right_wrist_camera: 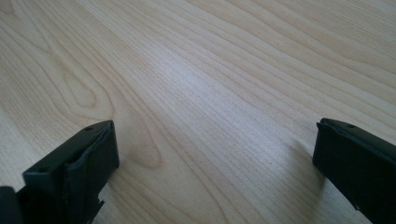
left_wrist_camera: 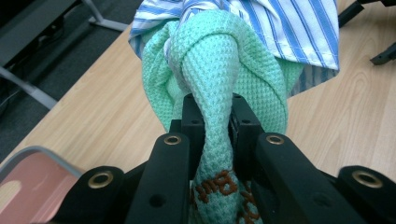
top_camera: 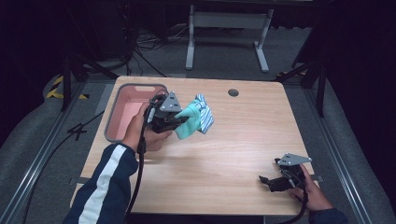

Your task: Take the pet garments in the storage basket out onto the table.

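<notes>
A mint-green waffle cloth (top_camera: 189, 122) (left_wrist_camera: 219, 93) with brown stitched lettering is bundled with a blue-and-white striped cloth (top_camera: 204, 114) (left_wrist_camera: 289, 28). My left gripper (top_camera: 173, 122) (left_wrist_camera: 215, 123) is shut on the green cloth and holds the bundle above the table, just right of the pink bin (top_camera: 122, 116). The striped cloth hangs on the far side of the green one. My right gripper (top_camera: 264, 181) (right_wrist_camera: 215, 158) rests low over the table's near right corner, its jaws wide open with bare wood between them.
The pink bin with a grey rim (left_wrist_camera: 28, 154) stands at the table's left edge. A round cable hole (top_camera: 233, 92) lies near the far edge. Beyond the table are a white stand (top_camera: 229, 28) and floor cables.
</notes>
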Tool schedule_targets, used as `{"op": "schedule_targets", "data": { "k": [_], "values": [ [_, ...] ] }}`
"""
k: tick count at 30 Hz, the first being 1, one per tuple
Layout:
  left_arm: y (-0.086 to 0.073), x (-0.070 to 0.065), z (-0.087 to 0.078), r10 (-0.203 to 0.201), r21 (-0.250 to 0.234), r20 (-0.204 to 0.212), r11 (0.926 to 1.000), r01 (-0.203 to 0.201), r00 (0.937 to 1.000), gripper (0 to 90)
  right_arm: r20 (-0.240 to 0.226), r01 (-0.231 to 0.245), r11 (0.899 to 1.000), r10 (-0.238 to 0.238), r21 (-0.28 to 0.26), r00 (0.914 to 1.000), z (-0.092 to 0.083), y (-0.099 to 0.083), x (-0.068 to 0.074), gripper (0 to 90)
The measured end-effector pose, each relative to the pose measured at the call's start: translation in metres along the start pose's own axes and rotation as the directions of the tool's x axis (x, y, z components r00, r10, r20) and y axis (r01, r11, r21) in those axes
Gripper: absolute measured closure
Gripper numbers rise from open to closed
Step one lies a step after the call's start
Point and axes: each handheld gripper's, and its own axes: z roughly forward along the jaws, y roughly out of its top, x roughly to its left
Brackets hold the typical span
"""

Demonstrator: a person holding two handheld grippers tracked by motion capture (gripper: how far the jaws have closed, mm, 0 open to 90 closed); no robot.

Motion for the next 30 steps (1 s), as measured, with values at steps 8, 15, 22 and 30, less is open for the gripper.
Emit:
{"op": "schedule_targets", "data": {
  "k": [8,15,22,30],
  "values": [
    [0.005,-0.012,0.022,0.02,0.013,0.046,0.9997,-0.02,0.9988,80.0,0.0,0.0,1.0,0.0,0.0,1.0,0.0,0.0,0.0,0.5],
    [0.006,-0.02,0.042,0.022,0.034,0.081,0.9991,-0.025,0.9965,79.9,0.0,0.0,1.0,0.0,0.0,1.0,0.0,0.0,0.0,0.5],
    [0.002,-0.027,0.065,0.016,0.066,0.11,0.9975,-0.023,0.9938,79.9,0.0,0.0,1.0,0.0,0.0,1.0,0.0,0.0,0.0,0.5],
    [-0.007,-0.035,0.091,0.001,0.105,0.134,0.9944,-0.015,0.991,79.7,0.0,0.0,1.0,0.0,0.0,1.0,0.0,0.0,0.0,0.5]
  ]
}}
